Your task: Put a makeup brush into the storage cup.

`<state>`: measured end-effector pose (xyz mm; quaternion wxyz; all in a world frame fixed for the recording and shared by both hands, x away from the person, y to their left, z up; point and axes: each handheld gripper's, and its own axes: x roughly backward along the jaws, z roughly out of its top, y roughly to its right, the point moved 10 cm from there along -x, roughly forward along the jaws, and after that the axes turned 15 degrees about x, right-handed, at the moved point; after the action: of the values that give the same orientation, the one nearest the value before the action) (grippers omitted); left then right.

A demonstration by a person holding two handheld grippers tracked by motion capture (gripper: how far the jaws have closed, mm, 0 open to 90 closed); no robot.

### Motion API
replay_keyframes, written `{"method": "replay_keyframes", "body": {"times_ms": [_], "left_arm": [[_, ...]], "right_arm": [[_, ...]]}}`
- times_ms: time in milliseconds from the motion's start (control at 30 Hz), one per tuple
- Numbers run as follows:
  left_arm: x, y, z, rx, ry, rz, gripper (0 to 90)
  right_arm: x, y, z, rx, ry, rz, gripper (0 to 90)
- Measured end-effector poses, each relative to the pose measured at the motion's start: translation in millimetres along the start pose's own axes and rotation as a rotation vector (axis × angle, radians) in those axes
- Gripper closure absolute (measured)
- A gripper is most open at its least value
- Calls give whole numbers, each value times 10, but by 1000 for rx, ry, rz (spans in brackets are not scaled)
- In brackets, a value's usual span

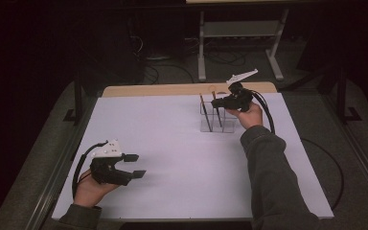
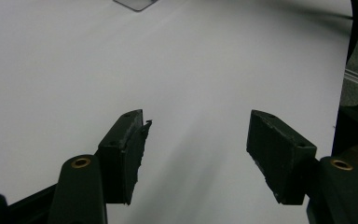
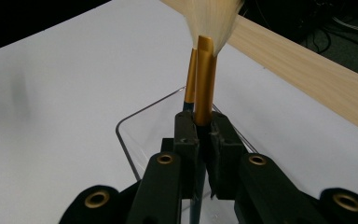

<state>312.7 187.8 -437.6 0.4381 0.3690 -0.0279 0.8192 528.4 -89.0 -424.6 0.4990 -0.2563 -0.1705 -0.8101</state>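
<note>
Brush (image 3: 204,84) and right gripper (image 3: 204,140) met at the far side of the table (image 1: 172,134): in the right gripper view the two black jaws stood pressed together on the brush, pinching it just below its gold ferrule. Pale bristles fanned out above the ferrule at the top edge of that view. A second brush (image 3: 190,84) stood just behind the first, its gold band partly hidden by it, and whether the two touched could not be told. Both brushes rose out of a clear holder (image 3: 135,140), whose curved rim showed to the left of the jaws. In the high view the right gripper (image 1: 223,101) sat above this holder (image 1: 215,125), with the held brush (image 1: 217,109) slanting down into it and the other brush (image 1: 204,111) leaning to its left in the same holder. The right hand (image 1: 249,115) kept the gripper level, pointing to the left of that view.

The left gripper (image 1: 133,165) lay at the near left of the table, well apart from the holder. In the left gripper view its jaws (image 2: 196,154) stood wide apart with nothing between them, only the white table (image 2: 74,70) beneath. The pads (image 2: 279,154) touched no object. The left hand (image 1: 91,189) held it low over the table, the grey plate on top.
</note>
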Motion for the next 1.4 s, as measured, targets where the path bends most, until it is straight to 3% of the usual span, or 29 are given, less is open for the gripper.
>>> {"method": "replay_keyframes", "body": {"times_ms": [1400], "left_arm": [[-25, 0, -12, 0, -6, 0, 363]], "right_arm": [[-48, 5, -227, -25, -45, -18, 814]]}}
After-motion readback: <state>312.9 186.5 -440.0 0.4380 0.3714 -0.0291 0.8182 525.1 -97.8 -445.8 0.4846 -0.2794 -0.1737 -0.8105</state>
